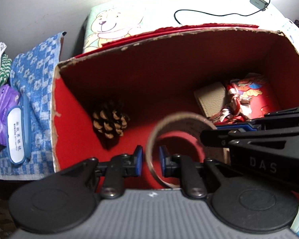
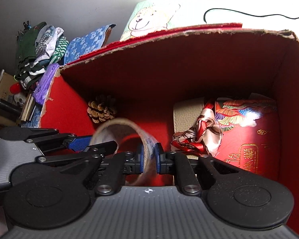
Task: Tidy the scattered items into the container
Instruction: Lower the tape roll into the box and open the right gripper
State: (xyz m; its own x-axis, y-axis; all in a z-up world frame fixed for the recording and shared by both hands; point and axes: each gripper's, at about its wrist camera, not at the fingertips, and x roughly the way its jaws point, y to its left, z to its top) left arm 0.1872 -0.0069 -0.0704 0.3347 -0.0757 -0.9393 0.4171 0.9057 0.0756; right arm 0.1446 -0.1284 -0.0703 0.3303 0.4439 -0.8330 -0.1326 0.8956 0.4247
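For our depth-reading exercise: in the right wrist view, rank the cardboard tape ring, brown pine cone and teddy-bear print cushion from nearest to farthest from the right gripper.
1. Cardboard tape ring, clamped in the right gripper.
2. Brown pine cone, in the box's left corner.
3. Teddy-bear print cushion, behind the box.

A cardboard tape ring (image 1: 177, 137) stands on edge above the open red box (image 1: 161, 69) — pale brown, hollow. Inside the box, a brown pine cone (image 1: 109, 122) lies at the left wall. At the right lie a beige wallet (image 1: 211, 99), a crumpled red-and-white scarf (image 2: 199, 137) and a red printed packet (image 2: 249, 137) — all touching.
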